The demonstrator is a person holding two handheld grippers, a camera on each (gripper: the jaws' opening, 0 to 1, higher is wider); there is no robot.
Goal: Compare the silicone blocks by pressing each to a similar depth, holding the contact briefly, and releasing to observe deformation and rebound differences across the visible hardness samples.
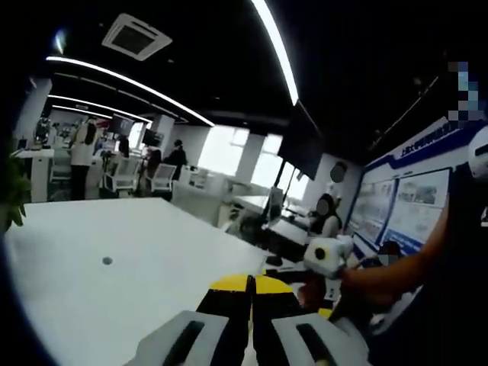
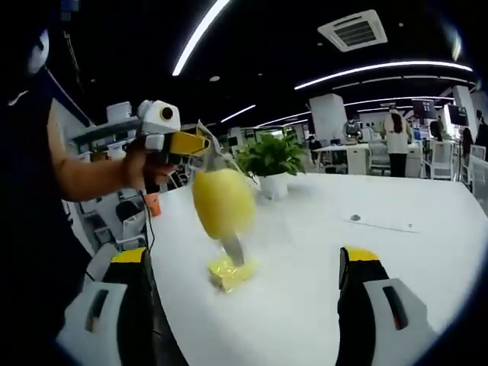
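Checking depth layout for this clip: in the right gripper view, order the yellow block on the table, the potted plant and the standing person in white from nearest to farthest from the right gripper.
1. Yellow block: on the white table, just ahead between the right gripper fingers.
2. Potted plant: farther back on the table, left of centre.
3. Standing person in white: beyond the table, upper right.

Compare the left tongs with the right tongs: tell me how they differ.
The left tongs have their jaws closed together; the right tongs stand wide open. In the right gripper view, the left tongs point down at a yellow block on the white table, blurred, while the right tongs hang back and grip nothing. Both have black jaws with yellow tips.
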